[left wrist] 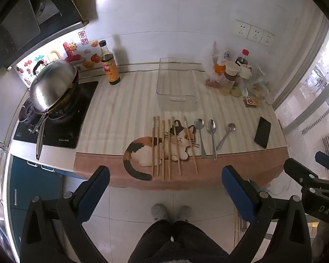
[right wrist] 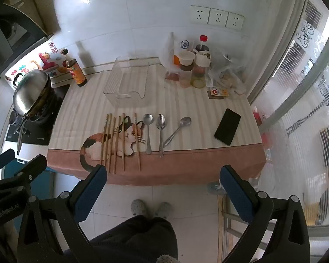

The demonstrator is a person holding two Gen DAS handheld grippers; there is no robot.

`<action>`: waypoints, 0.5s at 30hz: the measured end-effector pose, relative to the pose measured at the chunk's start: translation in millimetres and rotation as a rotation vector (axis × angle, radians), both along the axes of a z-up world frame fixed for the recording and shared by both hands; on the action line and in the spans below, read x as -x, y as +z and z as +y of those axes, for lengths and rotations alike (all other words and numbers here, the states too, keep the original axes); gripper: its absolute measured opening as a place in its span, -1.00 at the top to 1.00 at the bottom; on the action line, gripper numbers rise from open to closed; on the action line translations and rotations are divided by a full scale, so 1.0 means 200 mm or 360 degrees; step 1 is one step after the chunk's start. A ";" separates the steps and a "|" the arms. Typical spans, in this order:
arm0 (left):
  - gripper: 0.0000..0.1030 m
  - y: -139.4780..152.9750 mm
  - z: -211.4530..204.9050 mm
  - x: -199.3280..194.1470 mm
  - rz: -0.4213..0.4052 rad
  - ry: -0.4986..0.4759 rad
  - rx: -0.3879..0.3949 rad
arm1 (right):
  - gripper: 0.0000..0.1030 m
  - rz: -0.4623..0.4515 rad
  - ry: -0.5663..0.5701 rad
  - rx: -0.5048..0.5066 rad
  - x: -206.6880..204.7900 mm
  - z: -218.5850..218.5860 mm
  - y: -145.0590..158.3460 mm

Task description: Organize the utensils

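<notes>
Several wooden chopsticks (left wrist: 164, 148) (right wrist: 115, 140) lie side by side on the cat-print cloth, near the counter's front edge. To their right lie three metal spoons (left wrist: 211, 135) (right wrist: 161, 131), the rightmost one slanted. Behind them stands a clear plastic organizer bin (left wrist: 175, 83) (right wrist: 127, 81), with nothing in it. My left gripper (left wrist: 165, 175) hangs open in front of the counter edge, above the floor, with nothing between its fingers. My right gripper (right wrist: 163, 174) is open too, held back from the counter in the same way. The right gripper also shows at the right edge of the left wrist view.
A lidded steel wok (left wrist: 52, 85) sits on the stove at left, with a sauce bottle (left wrist: 109, 65) beside it. Jars, cups and bags (right wrist: 193, 70) crowd the back right corner. A black phone (right wrist: 228, 126) lies at the right. A person's legs and slippers (left wrist: 171, 212) are below.
</notes>
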State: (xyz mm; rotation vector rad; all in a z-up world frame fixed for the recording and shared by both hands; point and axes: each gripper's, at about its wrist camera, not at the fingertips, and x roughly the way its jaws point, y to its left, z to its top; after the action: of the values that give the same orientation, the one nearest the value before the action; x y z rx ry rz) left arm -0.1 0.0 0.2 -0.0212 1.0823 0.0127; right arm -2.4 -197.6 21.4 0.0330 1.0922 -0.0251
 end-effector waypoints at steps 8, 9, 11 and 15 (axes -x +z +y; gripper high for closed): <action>-1.00 0.02 0.03 0.00 -0.0008 0.0000 0.0001 | -1.00 -0.0011 0.0000 0.0006 0.00 -0.01 0.01; -1.00 0.02 0.03 0.01 -0.0008 0.0002 0.0005 | -1.00 -0.0013 -0.0002 0.0011 0.00 -0.01 0.01; -1.00 0.03 0.04 0.01 -0.0008 0.0000 0.0004 | -1.00 -0.0012 -0.0001 0.0011 0.00 -0.01 0.01; -1.00 0.04 0.07 0.00 -0.0012 0.0002 0.0004 | -1.00 -0.0015 0.0000 0.0014 0.01 -0.02 0.01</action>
State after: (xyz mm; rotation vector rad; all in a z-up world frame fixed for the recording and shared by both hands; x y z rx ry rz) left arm 0.0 14.1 7.8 -0.0241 1.0747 0.0127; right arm -3.5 -200.9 24.3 0.0255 1.0825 -0.0298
